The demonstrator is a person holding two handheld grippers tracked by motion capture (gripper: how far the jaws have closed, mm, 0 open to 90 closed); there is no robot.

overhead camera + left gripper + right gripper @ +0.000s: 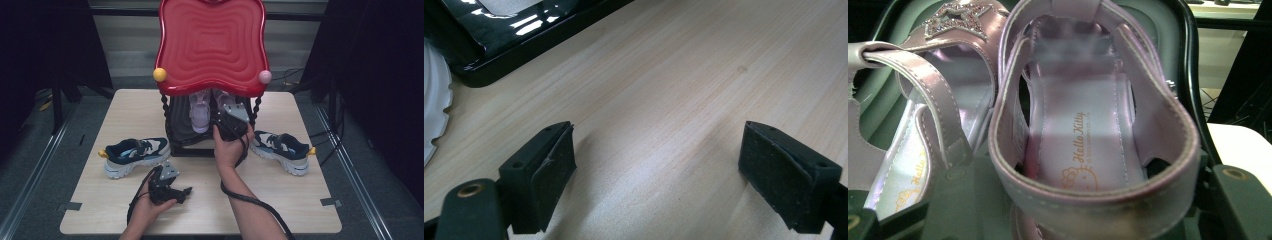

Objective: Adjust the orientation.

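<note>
A pair of pink sandals stands on the black lower shelf (180, 131) of a small rack, under its red wavy top (212, 45). My right gripper (227, 119) reaches in at the heel of the right sandal (1088, 130), and its jaws press against both sides of the heel strap. The left sandal (923, 100) lies beside it, with a glittery star on its front. My left gripper (184, 194) rests low over the bare wooden table near the front edge. In the left gripper view it (656, 175) stands open with nothing between its pads.
A navy and white sneaker (135, 152) lies left of the rack and its mate (282, 150) lies to the right. The rack's black base (499, 40) and a white sneaker sole (434, 110) sit just beyond the left gripper. Yellow (159, 74) and pink (265, 76) balls cap the rack's posts.
</note>
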